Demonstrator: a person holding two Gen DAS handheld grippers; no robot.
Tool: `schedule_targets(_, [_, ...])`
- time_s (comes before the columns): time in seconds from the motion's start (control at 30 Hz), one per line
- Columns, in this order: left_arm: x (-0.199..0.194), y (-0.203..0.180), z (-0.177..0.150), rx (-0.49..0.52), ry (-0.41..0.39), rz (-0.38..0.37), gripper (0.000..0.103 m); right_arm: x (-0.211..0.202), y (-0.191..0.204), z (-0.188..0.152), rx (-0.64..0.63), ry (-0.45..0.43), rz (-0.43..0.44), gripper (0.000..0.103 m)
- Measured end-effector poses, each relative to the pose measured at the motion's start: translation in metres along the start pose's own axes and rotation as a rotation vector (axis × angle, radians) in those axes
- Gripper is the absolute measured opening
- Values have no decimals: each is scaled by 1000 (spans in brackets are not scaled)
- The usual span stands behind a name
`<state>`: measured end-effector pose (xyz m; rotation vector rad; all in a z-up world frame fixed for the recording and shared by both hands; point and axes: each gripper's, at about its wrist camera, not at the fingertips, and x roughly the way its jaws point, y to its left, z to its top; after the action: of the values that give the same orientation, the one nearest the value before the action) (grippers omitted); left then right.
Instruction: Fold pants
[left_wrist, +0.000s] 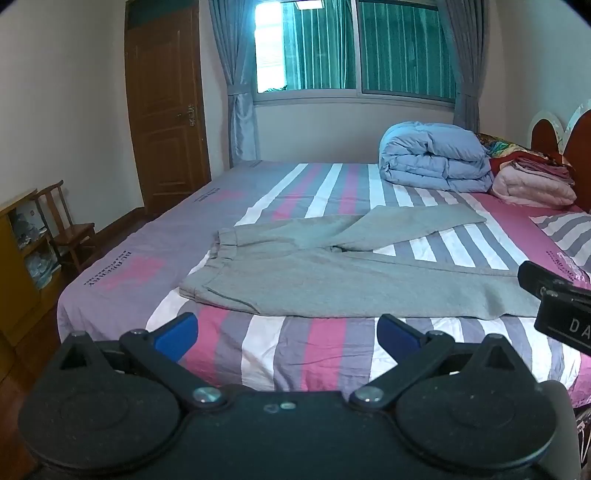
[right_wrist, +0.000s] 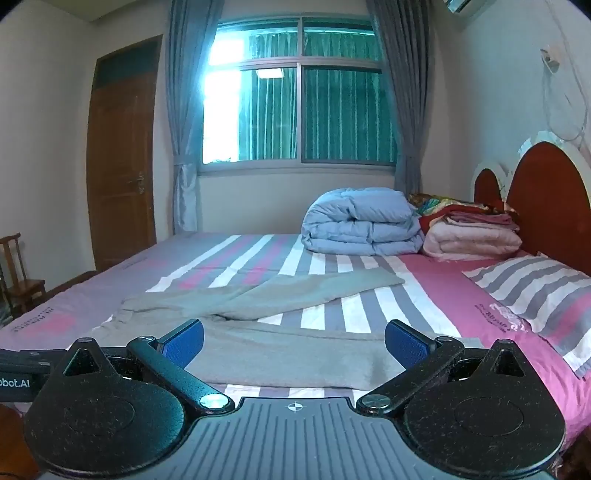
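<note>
Holding: 2 grippers, 1 in each hand, both short of the bed's near edge.
Left gripper (left_wrist: 288, 334): my blue pads stand wide apart with nothing between them — only striped sheet shows in the gap.
Right gripper (right_wrist: 294, 341): pads spread wide as well, nothing gripped; grey cloth shows beyond the gap, not touched by either pad.
Pants (left_wrist: 332, 266): 1 grey pair, lying flat on the bed, waistband toward the left, legs running right. The 2 legs split into a V — the far leg angles toward the folded bedding, the near leg runs along the near edge.
Bed (left_wrist: 303, 343): sheet in pink, white and grey stripes, with a plain lilac band at the foot end.
Blue duvet (left_wrist: 434, 157): folded, at the far right of the bed, well apart from the pants.
Pink blankets (left_wrist: 532, 182): stacked just beside the duvet, against the red headboard (right_wrist: 546, 195).
Pillow (right_wrist: 535, 291): striped, at the right.
Window (right_wrist: 299, 110): behind the bed, grey curtains tied at both sides.
Door (left_wrist: 166, 110): brown wood, closed, at the left.
Chair (left_wrist: 66, 225): small, wooden, near the door.
</note>
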<state>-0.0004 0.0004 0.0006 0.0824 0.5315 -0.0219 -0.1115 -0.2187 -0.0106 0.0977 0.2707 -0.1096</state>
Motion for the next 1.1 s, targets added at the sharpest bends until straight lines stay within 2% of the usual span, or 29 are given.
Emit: schedule_targets(1.1, [-1, -1, 0, 0, 1, 2, 97, 0, 2, -5, 6, 0, 4, 103])
